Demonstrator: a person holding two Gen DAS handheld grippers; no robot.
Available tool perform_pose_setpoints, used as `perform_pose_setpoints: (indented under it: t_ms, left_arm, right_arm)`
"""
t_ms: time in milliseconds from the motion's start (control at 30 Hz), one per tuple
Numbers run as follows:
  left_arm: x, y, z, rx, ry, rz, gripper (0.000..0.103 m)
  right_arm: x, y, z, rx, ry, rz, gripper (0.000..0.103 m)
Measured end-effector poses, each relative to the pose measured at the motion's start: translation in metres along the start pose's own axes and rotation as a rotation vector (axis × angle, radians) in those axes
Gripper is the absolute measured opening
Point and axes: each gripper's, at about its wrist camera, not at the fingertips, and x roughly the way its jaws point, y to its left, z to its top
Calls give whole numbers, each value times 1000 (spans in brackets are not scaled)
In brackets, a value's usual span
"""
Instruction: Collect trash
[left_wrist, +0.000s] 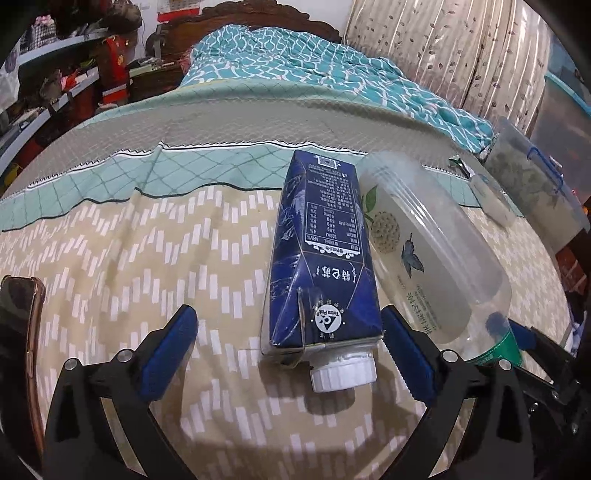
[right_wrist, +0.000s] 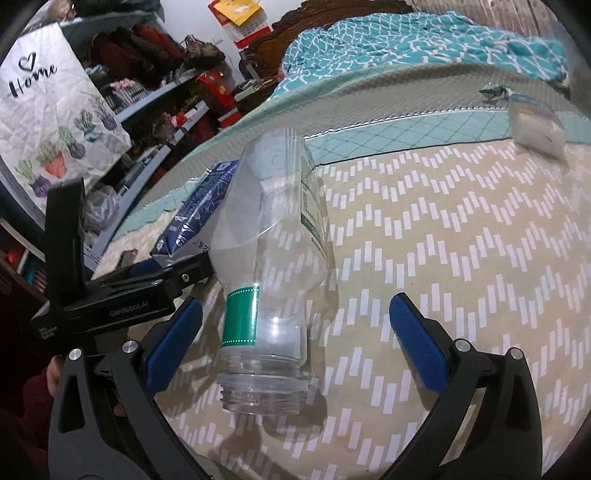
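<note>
Looking down my left gripper (left_wrist: 291, 354), I see its blue pads spread as wide as they go, with the dark blue carton (left_wrist: 319, 254) lying on its side between them. The carton's white screw cap (left_wrist: 343, 373) points back at the camera. The right-hand pad sits just beside the carton's corner, though I cannot tell whether it touches; the left-hand pad stands well clear, so nothing is gripped.

My right gripper (right_wrist: 295, 343) is likewise fully apart. The clear plastic bottle (right_wrist: 273, 258) lies on its side between the fingers, uncapped, its open threaded mouth toward the camera and a green band round its neck. Neither pad presses on it. From the left camera the bottle lies just beside the carton, on its right.

Both pieces rest on the bed (left_wrist: 110, 277), whose cover is beige with white dashes and has a teal checked border further back. A phone (left_wrist: 22, 332) lies at the left edge of the left view. A small plastic packet (right_wrist: 535, 125) sits near the far border, well apart from the bottle. A rumpled teal quilt (left_wrist: 314, 66) is heaped by the carved wooden headboard (right_wrist: 266, 37), cluttered shelves (right_wrist: 155, 74) stand on the left, and a lidded plastic bin (left_wrist: 535, 184) sits on the right.
</note>
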Motion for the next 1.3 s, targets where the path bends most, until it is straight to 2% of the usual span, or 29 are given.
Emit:
perform_pose_setpoints:
  t_ms: [100, 233, 367, 467, 600, 633, 800, 933, 1033, 1067, 1133, 1167, 1300]
  left_arm:
    - [-2, 1, -5, 16, -9, -4, 94]
    - [-2, -6, -9, 84, 12, 40, 94]
    - [-4, -2, -6, 55, 18, 10, 94]
    - [-7, 1, 0, 39, 7, -6, 94]
    - [-5, -9, 8, 89, -18, 13, 93]
    - [-3, -11, 9, 95, -17, 16, 92]
    - [7, -15, 12, 96, 4, 0, 79]
    - [8, -17, 13, 99, 5, 0, 76]
    - [6, -17, 10, 92, 1, 11, 70]
    - [4, -15, 8, 90, -2, 17, 65]
    - [2, -12, 6, 80, -9, 18, 59]
    - [0, -10, 5, 75, -11, 14, 50]
    - [-4, -8, 6, 52, -14, -13, 48]
  right_arm:
    - [-1, -2, 0, 11, -1, 17, 100]
    - [1, 4, 0, -34, 15, -21, 100]
    - [4, 14, -1, -81, 30, -76, 100]
    - [0, 24, 0, -123, 4, -95, 96]
    - [1, 38, 0, -188, -15, -136, 94]
    - [2, 39, 1, -191, -10, -144, 90]
    - [8, 39, 5, -187, 3, -167, 81]
    - [11, 40, 5, -180, 8, -172, 76]
    - [14, 39, 1, -178, 28, -158, 66]
    - [15, 39, 1, -175, 30, -151, 63]
    - [13, 37, 1, -176, 22, -157, 62]
    - [13, 37, 0, -174, 21, -156, 62]
    - [6, 34, -1, -153, -5, -144, 60]
